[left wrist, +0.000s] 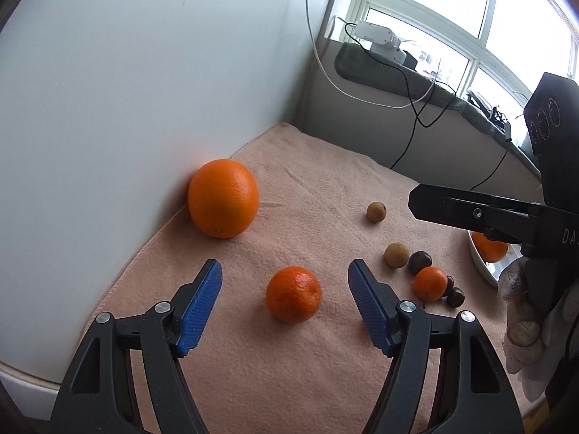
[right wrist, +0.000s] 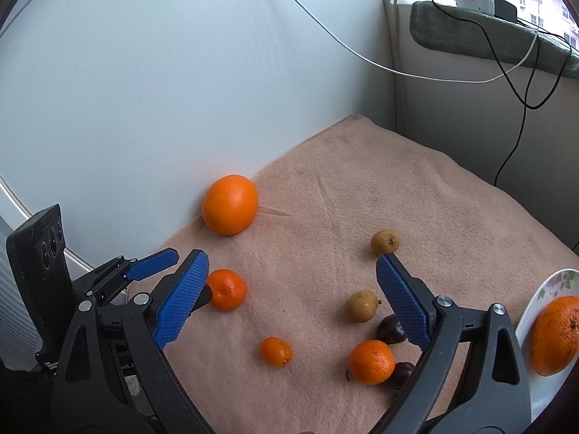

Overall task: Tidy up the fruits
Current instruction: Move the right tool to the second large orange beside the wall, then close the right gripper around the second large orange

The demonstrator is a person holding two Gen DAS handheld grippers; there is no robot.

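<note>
Sorting has barely begun: you have one orange (right wrist: 555, 336) on the plate (right wrist: 542, 289) at the right, and everything else lies loose on the towel (right wrist: 398, 188). Going by size, that leaves one big orange (left wrist: 223, 198) against the wall, two mandarins (left wrist: 293, 293) (right wrist: 372, 361), two tan longans (right wrist: 385, 241) (right wrist: 362, 305), one kumquat (right wrist: 276, 351), and at least two dark chestnut-like fruits (right wrist: 390, 329), three by the left view. Your left gripper (left wrist: 286, 282) is spread wide, straddling a mandarin without touching it. Your right gripper (right wrist: 293, 278) hangs released above the small fruits, grasping nothing.
</note>
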